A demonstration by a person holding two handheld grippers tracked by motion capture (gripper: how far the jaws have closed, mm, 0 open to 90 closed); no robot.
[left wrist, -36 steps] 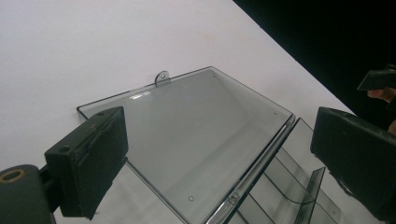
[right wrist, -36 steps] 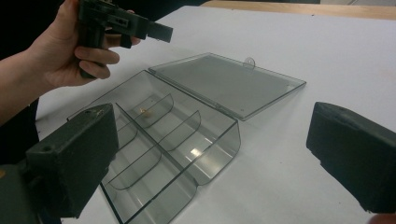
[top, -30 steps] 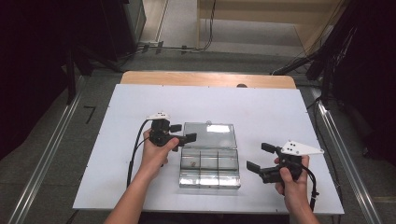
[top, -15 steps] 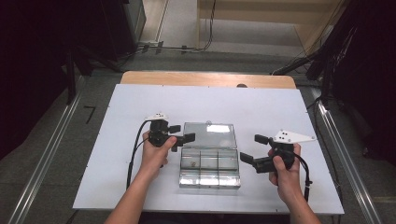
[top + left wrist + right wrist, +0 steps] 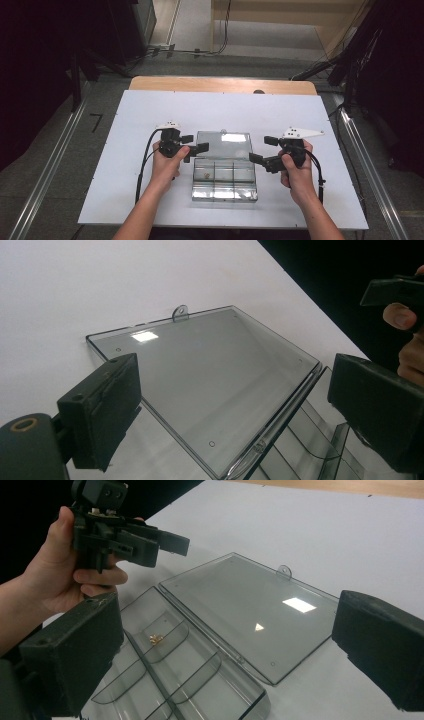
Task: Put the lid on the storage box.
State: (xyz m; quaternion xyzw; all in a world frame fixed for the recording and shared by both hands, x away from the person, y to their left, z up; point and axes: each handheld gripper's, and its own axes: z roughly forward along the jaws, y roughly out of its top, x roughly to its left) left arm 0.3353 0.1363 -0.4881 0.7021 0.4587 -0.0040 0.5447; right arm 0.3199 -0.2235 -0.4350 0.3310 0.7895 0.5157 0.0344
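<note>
A clear plastic compartment box lies open mid-table, its flat lid point(image 5: 222, 144) folded back and its divided tray point(image 5: 225, 187) nearer me. A few small gold pieces point(image 5: 156, 639) lie in one tray compartment. My left gripper point(image 5: 196, 143) hovers open at the lid's left edge; its jaws frame the lid point(image 5: 200, 370) with nothing between them point(image 5: 235, 410). My right gripper point(image 5: 261, 149) is open beside the box's right edge, jaws wide apart point(image 5: 225, 655) over lid point(image 5: 250, 610) and tray point(image 5: 165, 680). The left gripper point(image 5: 150, 540) shows beyond them, held in a hand.
The white table top point(image 5: 125, 130) stretches bare on all sides of the box, with a wooden edge point(image 5: 220, 84) at the far end. Metal rails point(image 5: 50, 165) run along the floor on both sides, and dark equipment stands behind.
My right gripper has moved forward and left, closing in on the box's right edge. The left gripper has stayed almost still by the lid.
</note>
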